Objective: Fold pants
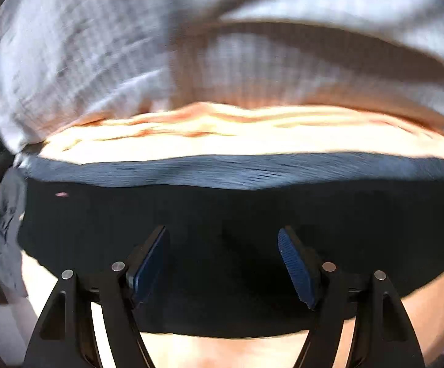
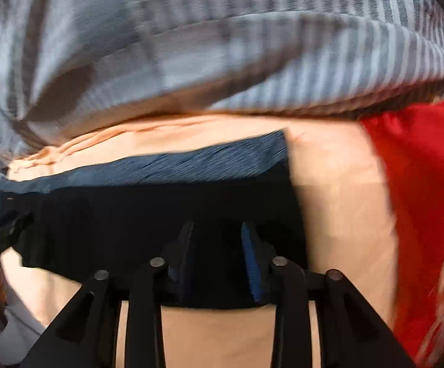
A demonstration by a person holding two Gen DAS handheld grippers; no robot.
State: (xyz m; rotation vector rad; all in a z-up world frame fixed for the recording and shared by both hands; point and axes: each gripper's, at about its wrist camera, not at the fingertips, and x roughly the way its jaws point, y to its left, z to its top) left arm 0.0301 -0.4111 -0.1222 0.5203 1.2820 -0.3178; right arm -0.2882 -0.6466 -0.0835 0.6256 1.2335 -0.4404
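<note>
The black pants (image 1: 191,214) lie folded on a peach surface (image 1: 222,141), with a blue-grey band (image 1: 222,168) along their far edge. My left gripper (image 1: 223,239) is open, its blue pads apart just over the near part of the pants. In the right wrist view the same pants (image 2: 130,208) show with the blue-grey band (image 2: 191,162). My right gripper (image 2: 217,233) is open with a narrower gap, over the pants' near right corner. Nothing is between either pair of pads.
A grey-and-white striped cloth (image 2: 222,46) is heaped beyond the pants; it also shows in the left view (image 1: 130,46). A red cloth (image 2: 421,184) lies to the right. Dark grey fabric (image 1: 1,230) sits at the left edge.
</note>
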